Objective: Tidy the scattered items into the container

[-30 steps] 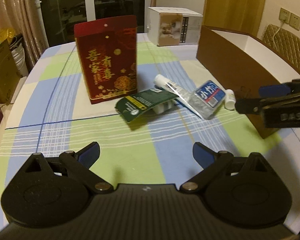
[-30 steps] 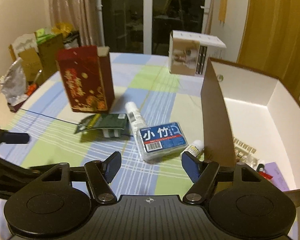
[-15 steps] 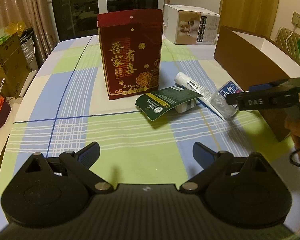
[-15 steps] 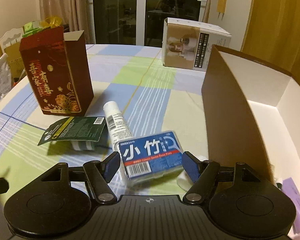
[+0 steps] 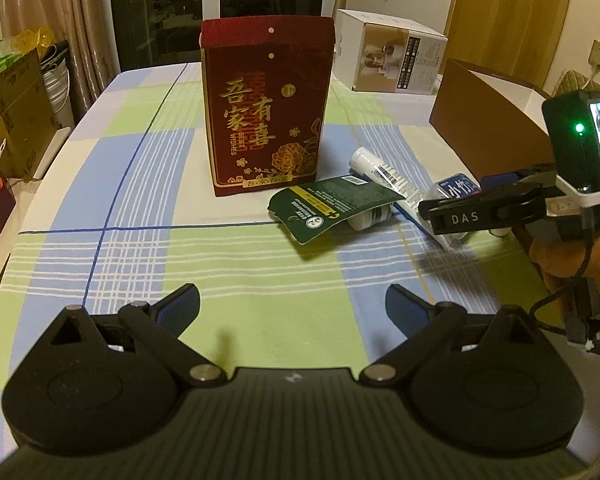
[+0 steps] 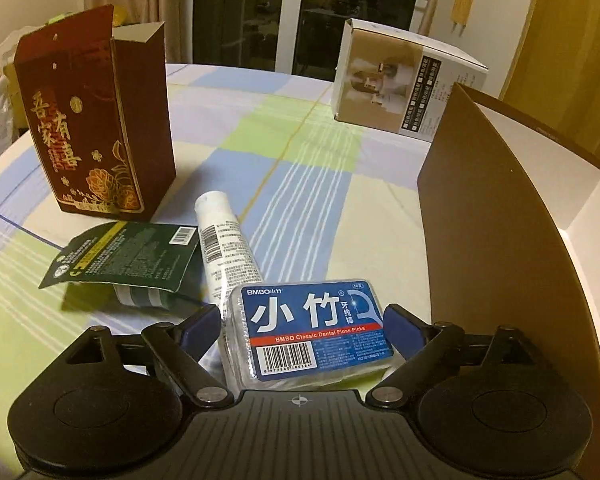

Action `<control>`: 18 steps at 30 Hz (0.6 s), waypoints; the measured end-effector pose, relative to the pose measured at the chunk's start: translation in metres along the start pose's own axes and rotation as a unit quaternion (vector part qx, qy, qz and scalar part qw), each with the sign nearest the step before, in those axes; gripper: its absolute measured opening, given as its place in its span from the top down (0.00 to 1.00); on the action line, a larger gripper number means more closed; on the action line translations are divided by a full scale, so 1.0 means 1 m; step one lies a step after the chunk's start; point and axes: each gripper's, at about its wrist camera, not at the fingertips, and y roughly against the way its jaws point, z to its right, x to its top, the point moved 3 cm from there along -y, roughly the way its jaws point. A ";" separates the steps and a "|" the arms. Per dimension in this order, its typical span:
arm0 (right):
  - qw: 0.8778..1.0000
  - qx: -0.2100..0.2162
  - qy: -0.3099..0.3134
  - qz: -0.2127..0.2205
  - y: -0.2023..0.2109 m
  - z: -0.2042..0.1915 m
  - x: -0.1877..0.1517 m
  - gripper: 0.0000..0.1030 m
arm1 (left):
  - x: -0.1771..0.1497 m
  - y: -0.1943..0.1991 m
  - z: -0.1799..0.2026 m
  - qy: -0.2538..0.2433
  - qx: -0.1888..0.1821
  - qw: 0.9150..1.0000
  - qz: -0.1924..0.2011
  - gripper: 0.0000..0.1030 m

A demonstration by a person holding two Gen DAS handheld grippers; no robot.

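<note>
A clear dental floss box with a blue label (image 6: pixel 312 328) lies on the checked tablecloth between the fingers of my right gripper (image 6: pixel 302 326). The jaws are opening, and the blue pads stand close beside the box without pressing on it. A white tube (image 6: pixel 224 236) and a dark green packet (image 6: pixel 120 256) lie just left of the box. The brown container (image 6: pixel 480 220), white inside, stands to the right. In the left wrist view my left gripper (image 5: pixel 292 304) hangs open over bare cloth, short of the green packet (image 5: pixel 332 204). The right gripper (image 5: pixel 452 204) reaches in there from the right, over the floss box (image 5: pixel 458 190).
A tall red gift box (image 5: pixel 266 112) stands upright behind the green packet. A white carton (image 5: pixel 392 56) sits at the far side of the table. A hand (image 5: pixel 572 252) holds the right gripper. Bags and cartons stand on the floor at the left.
My right gripper has come forward and down until its fingers straddle the floss box, and its jaws have widened. The left gripper has stayed open and has hardly moved.
</note>
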 end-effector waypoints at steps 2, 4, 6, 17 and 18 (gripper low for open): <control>1.000 0.004 0.001 0.003 0.005 -0.002 -0.003 0.16 | 0.000 0.000 0.000 0.001 0.001 1.000 0.000 0.06; 1.000 0.012 0.007 0.010 0.013 -0.008 -0.005 0.23 | 0.001 0.000 -0.001 0.002 0.001 1.000 0.002 0.06; 0.999 0.032 0.002 0.009 0.022 -0.015 -0.009 0.24 | 0.002 0.001 -0.002 0.003 0.001 1.000 0.004 0.06; 0.997 0.072 -0.018 0.030 0.049 -0.026 -0.006 0.23 | 0.000 0.005 -0.008 0.006 0.000 1.000 0.005 0.06; 0.997 0.064 -0.027 0.027 0.045 -0.019 -0.002 0.23 | 0.000 0.005 -0.007 0.003 -0.002 1.000 0.005 0.06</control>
